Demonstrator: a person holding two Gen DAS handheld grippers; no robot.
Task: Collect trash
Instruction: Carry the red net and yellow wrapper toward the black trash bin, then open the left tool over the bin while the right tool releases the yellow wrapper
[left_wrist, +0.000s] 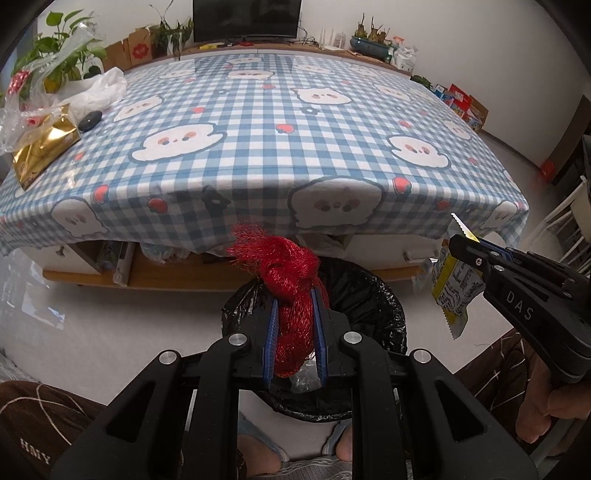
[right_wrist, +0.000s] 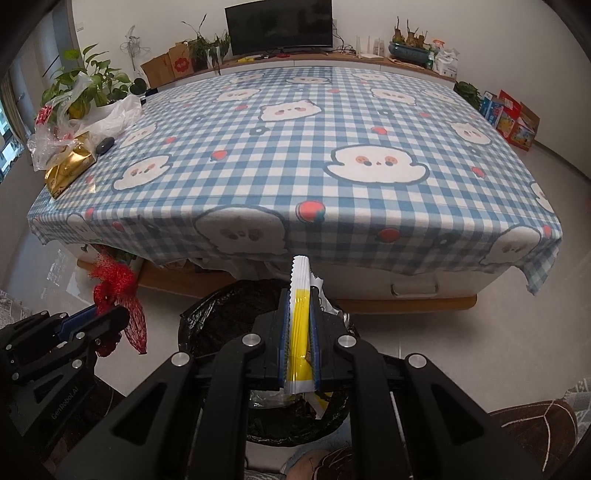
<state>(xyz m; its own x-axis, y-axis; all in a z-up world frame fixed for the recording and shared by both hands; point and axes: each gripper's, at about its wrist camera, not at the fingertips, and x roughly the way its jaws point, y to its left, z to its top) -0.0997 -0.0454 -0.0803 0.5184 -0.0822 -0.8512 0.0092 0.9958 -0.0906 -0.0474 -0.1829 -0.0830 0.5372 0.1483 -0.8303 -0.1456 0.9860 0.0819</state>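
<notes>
Trash in both tools, neither piece dropped yet. My left gripper is pinched on a red mesh net bag, held just above the black-lined bin on the floor at the near edge of the table. My right gripper is clamped on a yellow-and-white snack wrapper, also over the bin's mouth. Some clear and pale scraps already lie inside, I judge. Left to do: release both. Far left on the table, a gold packet, crumpled clear plastic bags and a dark round object may still need collecting.
</notes>
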